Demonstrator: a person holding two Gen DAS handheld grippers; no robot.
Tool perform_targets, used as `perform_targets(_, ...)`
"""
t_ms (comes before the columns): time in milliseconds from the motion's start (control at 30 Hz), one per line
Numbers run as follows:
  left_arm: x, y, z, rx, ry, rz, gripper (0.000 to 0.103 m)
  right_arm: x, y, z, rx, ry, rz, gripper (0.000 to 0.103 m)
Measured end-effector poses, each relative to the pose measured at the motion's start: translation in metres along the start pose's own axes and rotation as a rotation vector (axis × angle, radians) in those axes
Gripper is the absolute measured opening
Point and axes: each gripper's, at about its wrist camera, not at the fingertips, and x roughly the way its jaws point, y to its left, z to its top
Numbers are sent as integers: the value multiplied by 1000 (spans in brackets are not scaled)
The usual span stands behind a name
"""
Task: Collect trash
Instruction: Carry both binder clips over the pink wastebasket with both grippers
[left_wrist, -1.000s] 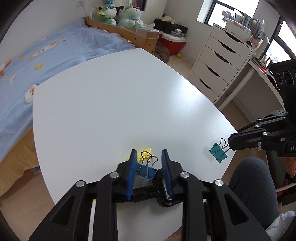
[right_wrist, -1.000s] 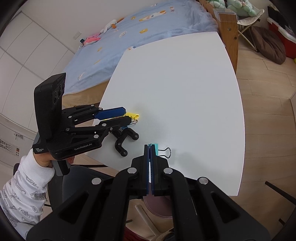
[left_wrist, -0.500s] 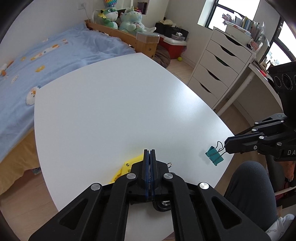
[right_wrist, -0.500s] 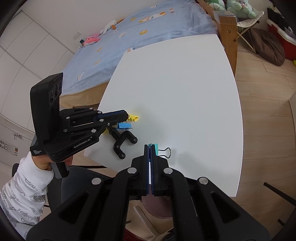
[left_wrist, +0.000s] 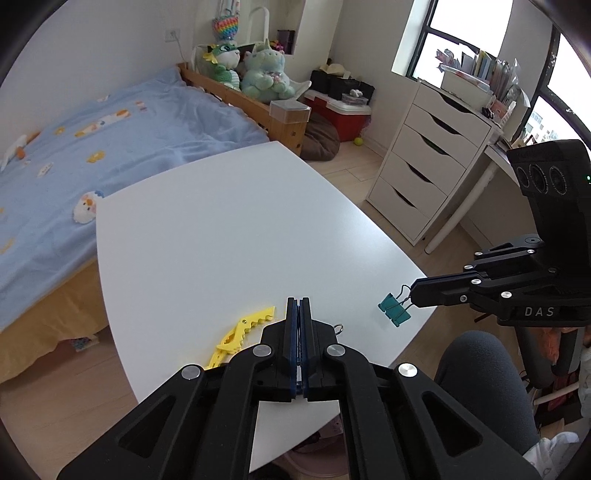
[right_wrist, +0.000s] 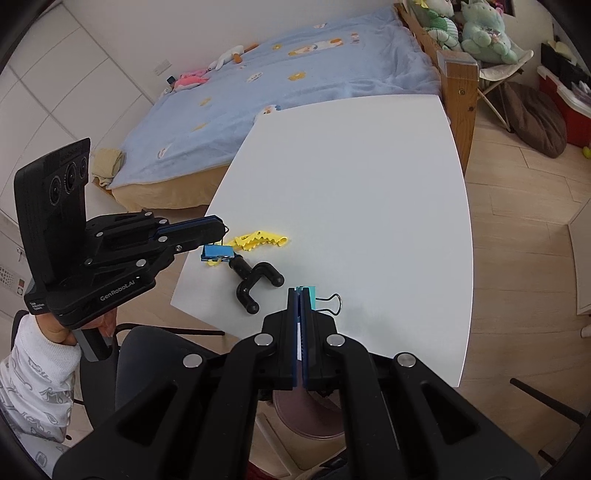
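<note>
Two hand-held grippers hang over the bench (right_wrist: 369, 184): left (right_wrist: 221, 226) clamped on a blue clip (right_wrist: 217, 252), right (left_wrist: 414, 292) on a teal clip (left_wrist: 393, 314).

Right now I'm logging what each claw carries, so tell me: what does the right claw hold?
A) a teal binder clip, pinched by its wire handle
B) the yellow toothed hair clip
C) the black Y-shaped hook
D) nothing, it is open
A: the left wrist view shows the right claw shut on the wire handle of the teal binder clip, which hangs just above the white table.
</note>
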Motion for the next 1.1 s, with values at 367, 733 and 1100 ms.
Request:
perform_targets(367, -56, -34, -28, 24, -72, 23, 1, -39, 39, -22, -136, -54, -49, 1)
perform_targets(733, -85, -55, -72, 21, -89, 54, 1, -62, 77, -68, -248, -58, -57, 1)
perform_targets(1100, -105, -64, -105, -25, -93, 54, 1, -53, 81, -108, -253, 2, -35, 1)
